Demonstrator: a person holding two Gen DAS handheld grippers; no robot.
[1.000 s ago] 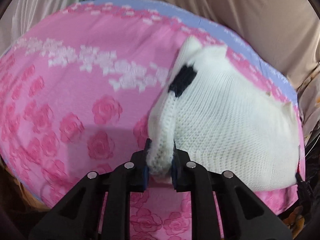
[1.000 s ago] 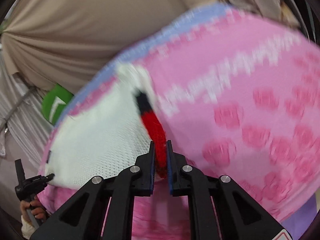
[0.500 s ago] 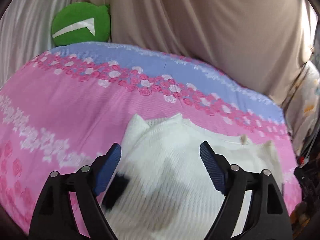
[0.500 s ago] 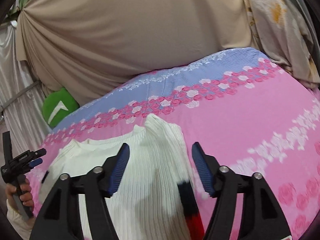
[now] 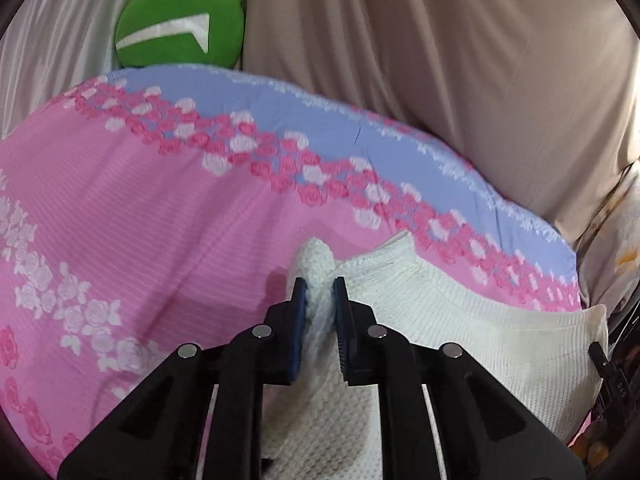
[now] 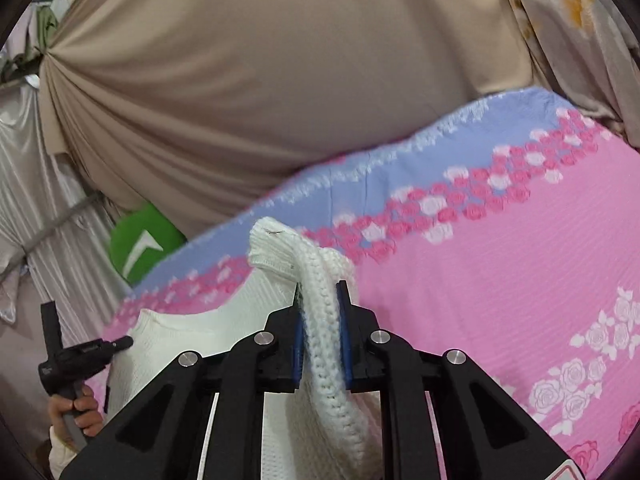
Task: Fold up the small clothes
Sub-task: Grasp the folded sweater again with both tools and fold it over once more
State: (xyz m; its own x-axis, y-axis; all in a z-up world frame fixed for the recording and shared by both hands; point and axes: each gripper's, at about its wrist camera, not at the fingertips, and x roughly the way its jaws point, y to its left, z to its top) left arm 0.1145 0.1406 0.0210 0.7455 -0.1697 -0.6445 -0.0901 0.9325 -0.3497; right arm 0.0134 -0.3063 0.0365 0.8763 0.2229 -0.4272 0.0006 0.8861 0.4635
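A small white knit sweater [image 5: 460, 320] lies on a pink rose-print bedspread [image 5: 140, 232]. My left gripper [image 5: 320, 292] is shut on the sweater's left upper corner, a thick ribbed fold standing between the blue pads. My right gripper [image 6: 320, 296] is shut on the sweater [image 6: 192, 332] at its right upper corner, with a ribbed knit edge running down between the fingers. The rest of the sweater spreads between the two grippers. Its lower part is hidden under the gripper bodies.
The bedspread's blue band [image 5: 360, 128] runs along the far edge. Beige draped cloth [image 5: 440, 40] hangs behind the bed. A green round cushion [image 5: 180, 28] sits at the back left. A hand holding the other gripper's handle [image 6: 72, 364] shows in the right wrist view.
Both grippers let go of the sleeve ends, opened, moved up to the sweater's top corners, and have shut on them.
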